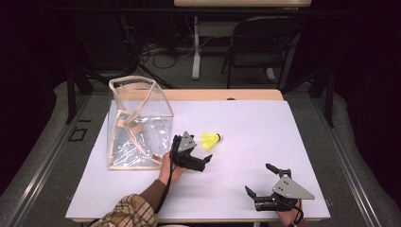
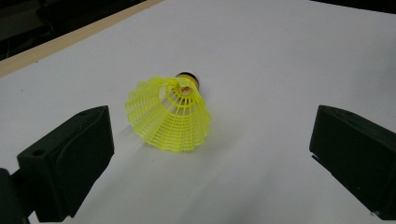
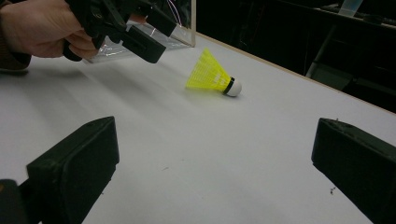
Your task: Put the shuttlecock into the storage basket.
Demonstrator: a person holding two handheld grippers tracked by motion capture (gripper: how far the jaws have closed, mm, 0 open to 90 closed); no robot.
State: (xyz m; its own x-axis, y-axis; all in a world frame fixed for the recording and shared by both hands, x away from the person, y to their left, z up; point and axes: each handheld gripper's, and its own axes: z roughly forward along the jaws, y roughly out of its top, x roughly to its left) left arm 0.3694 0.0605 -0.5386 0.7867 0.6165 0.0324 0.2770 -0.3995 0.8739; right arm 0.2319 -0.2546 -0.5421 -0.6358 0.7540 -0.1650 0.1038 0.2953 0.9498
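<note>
A: Item one, nearest us: the right gripper [image 1: 261,181], at the near right edge of the table [image 1: 265,127]. Its jaws stand wide apart with nothing between them, and it rests low, well apart from the work.

B: Item two: the left gripper [image 1: 204,152], held in a hand [image 1: 168,169] with a plaid sleeve [image 1: 128,214] behind it. We log its jaws as wide open too, empty. In the left gripper view the black fingers [image 2: 70,158] flank the shuttlecock [image 2: 170,114] from short of it, not yet around it.

A: Item three, then: the shuttlecock [image 1: 211,140], yellow mesh skirt, white cork tip, lying on its side near the middle of the table, just beyond the left gripper.

B: Step in hand, as we judge it: the approach to a pick-up. The next move calls for bringing the jaws forward to straddle the skirt, then closing gently, since the mesh looks light and likely to crush or skid.

A: Item four: a clear plastic bag [image 1: 137,125] with pale trim, standing open on the left, just beside the left gripper. Probably the destination, we think.

B: Surface: white sheet over a wooden top, a wood strip bare at the far edge.

A: Room, farthest: dark, grey floor, a folding chair [image 1: 257,45], a table leg and loose cables.
</note>
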